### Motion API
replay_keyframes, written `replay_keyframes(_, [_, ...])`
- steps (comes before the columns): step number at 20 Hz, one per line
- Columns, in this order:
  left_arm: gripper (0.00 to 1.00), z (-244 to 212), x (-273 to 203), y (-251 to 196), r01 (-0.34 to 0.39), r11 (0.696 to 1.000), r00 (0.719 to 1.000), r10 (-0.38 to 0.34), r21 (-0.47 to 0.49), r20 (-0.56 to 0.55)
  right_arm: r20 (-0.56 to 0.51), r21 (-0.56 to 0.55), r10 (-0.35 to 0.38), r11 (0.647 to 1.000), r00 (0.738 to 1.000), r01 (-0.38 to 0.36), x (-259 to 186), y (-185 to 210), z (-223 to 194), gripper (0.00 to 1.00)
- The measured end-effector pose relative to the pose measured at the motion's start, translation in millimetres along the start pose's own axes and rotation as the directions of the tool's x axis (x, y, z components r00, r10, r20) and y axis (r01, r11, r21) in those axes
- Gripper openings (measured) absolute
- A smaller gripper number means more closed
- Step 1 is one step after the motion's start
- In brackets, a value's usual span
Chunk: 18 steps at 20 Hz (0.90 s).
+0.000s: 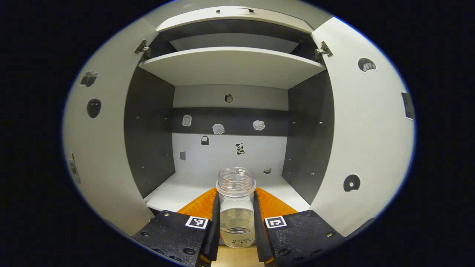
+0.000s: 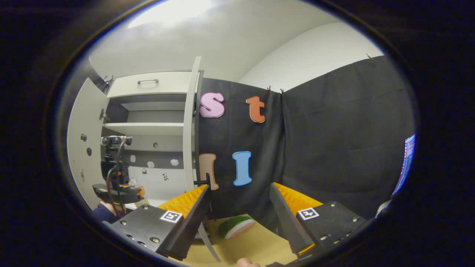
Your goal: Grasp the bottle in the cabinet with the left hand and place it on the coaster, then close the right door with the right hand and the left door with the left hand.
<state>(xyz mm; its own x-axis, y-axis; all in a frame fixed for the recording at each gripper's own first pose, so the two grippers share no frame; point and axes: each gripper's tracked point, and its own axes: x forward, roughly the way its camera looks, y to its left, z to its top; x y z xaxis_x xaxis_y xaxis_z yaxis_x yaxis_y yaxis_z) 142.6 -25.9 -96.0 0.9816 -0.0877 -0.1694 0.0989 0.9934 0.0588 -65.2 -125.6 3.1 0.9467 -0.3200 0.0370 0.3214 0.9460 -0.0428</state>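
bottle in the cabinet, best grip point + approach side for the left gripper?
Grip the bottle on its straight round body, below the threaded neck, coming in level from the open cabinet front. It stands upright with no cap, so a side pinch suits it better than one from above. The left gripper sits that way now, a finger on each side of the body.

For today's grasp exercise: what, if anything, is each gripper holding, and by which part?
The left gripper clamps the clear bottle by the sides of its body, below the threaded neck. The right gripper is open and holds nothing.
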Motion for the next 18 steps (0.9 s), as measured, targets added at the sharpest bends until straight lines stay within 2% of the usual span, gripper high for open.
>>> replay_keyframes(5, [0.41,-41.7,-60.8,12.9,-0.016,1.000,0.999,0.016,-0.002,-0.030,-0.021,-0.038,0.054,0.998,0.998,-0.055,14.0,0.9,-5.2,0.97])
replay_keyframes(10, [0.41,-110.3,-105.8,26.8,-0.069,0.997,0.992,0.067,-0.021,-0.108,-0.039,-0.054,0.143,0.988,0.989,-0.145,32.9,11.7,-11.1,0.97])
replay_keyframes(11, [0.41,-125.5,-113.5,31.0,-0.088,0.996,0.989,0.083,-0.030,-0.126,-0.034,-0.058,0.159,0.985,0.987,-0.160,38.3,13.5,-10.3,0.93])
replay_keyframes(12, [0.41,-138.5,-119.8,33.7,-0.103,0.994,0.986,0.097,-0.036,-0.135,-0.026,-0.062,0.172,0.983,0.985,-0.173,44.9,14.8,-9.9,1.00])
replay_keyframes(13, [0.41,-151.2,-125.6,36.5,-0.116,0.993,0.984,0.109,-0.039,-0.144,-0.019,-0.065,0.182,0.981,0.983,-0.183,51.8,16.1,-9.7,1.00])
replay_keyframes(14, [0.42,-164.9,-130.9,36.9,-0.122,0.992,0.982,0.115,-0.042,-0.153,-0.014,-0.067,0.190,0.979,0.982,-0.191,59.3,17.9,-10.7,0.93])
replay_keyframes(15, [0.41,-175.8,-135.7,37.5,-0.126,0.991,0.981,0.118,-0.044,-0.155,-0.013,-0.068,0.191,0.979,0.981,-0.192,64.9,18.1,-11.7,0.93])
replay_keyframes(16, [0.42,-187.9,-140.4,37.5,-0.125,0.991,0.980,0.117,-0.043,-0.160,-0.012,-0.066,0.191,0.979,0.981,-0.192,71.2,18.2,-13.3,0.97])
replay_keyframes(18, [0.42,-211.9,-147.2,34.4,-0.105,0.994,0.981,0.096,-0.041,-0.167,-0.013,-0.059,0.176,0.983,0.984,-0.176,80.4,19.6,-16.3,0.97])
